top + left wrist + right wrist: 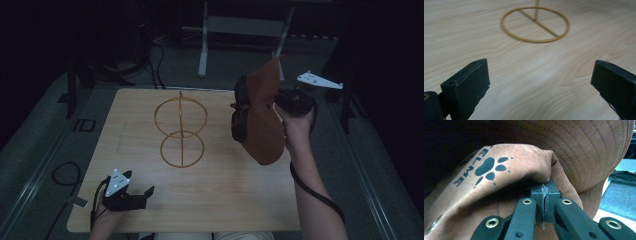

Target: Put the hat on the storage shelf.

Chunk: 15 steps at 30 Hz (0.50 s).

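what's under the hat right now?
Bare table under the lifted hat, held up by the right tool. The table patch directly beneath is hidden by the hat.

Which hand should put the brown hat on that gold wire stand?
Probably the right. The right gripper is already shut on the brown hat, held up in the air beside the gold wire stand. The left gripper sits open near the table's front edge, holding nothing.

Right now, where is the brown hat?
In the high view the brown hat hangs in the air over the table's right side, pinched in the right tongs, just right of the gold wire stand.
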Each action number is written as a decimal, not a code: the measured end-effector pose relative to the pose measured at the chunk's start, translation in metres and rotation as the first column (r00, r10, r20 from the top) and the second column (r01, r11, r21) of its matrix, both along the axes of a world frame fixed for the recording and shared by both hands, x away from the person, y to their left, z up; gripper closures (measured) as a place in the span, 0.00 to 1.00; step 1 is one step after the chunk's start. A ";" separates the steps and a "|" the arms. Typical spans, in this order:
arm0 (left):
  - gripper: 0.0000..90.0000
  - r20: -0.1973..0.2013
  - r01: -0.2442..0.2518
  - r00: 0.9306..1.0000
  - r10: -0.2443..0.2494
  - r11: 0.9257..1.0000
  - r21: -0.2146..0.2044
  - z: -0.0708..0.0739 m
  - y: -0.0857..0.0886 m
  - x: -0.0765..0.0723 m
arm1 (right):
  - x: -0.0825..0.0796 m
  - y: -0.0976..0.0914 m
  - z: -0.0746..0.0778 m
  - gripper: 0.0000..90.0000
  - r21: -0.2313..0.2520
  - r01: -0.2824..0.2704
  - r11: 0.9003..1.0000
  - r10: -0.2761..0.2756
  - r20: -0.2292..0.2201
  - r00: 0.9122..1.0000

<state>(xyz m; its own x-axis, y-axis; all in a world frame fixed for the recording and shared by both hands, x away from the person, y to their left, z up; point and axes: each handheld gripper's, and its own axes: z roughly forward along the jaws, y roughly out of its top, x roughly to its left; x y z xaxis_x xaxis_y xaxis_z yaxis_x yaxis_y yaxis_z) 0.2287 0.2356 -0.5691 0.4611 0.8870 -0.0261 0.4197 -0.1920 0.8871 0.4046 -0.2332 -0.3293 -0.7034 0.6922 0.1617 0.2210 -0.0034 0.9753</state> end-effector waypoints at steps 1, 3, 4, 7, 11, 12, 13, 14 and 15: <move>0.03 0.005 -0.020 1.000 0.020 1.000 -0.004 -0.001 0.003 -0.002 | 0.000 0.000 0.000 0.98 0.000 0.000 1.000 0.000 0.000 1.000; 0.03 0.003 -0.046 0.999 0.046 0.999 -0.017 -0.003 0.009 -0.005 | 0.008 0.010 0.001 0.98 0.007 -0.008 1.000 0.008 -0.006 1.000; 0.03 0.001 -0.053 0.999 0.053 0.998 -0.017 -0.004 0.011 -0.006 | 0.008 0.010 0.001 0.98 0.007 -0.008 1.000 0.008 -0.006 1.000; 0.03 0.002 -0.075 0.997 0.075 0.996 -0.038 -0.004 0.018 -0.009 | 0.018 0.028 0.007 0.98 0.006 -0.014 1.000 0.014 -0.005 1.000; 0.03 0.005 -0.078 0.997 0.078 0.997 -0.013 -0.004 0.019 -0.009 | 0.027 0.052 0.015 0.98 -0.027 -0.001 1.000 0.001 0.024 1.000; 0.03 0.005 -0.080 0.997 0.080 0.997 -0.013 -0.005 0.019 -0.009 | 0.029 0.059 0.017 0.98 -0.031 -0.007 0.999 0.008 0.028 1.000; 0.03 0.004 -0.082 0.997 0.082 0.997 -0.011 -0.005 0.020 -0.009 | 0.029 0.059 0.017 0.98 -0.031 -0.007 0.999 0.008 0.028 1.000; 0.03 0.004 -0.080 0.997 0.080 0.997 -0.015 -0.005 0.021 -0.010 | 0.031 0.066 0.019 0.98 -0.040 -0.009 0.999 0.010 0.033 0.999; 0.03 0.003 -0.081 0.997 0.081 0.997 -0.020 -0.006 0.021 -0.010 | 0.035 0.081 0.020 0.98 -0.048 -0.027 0.998 0.028 0.028 0.999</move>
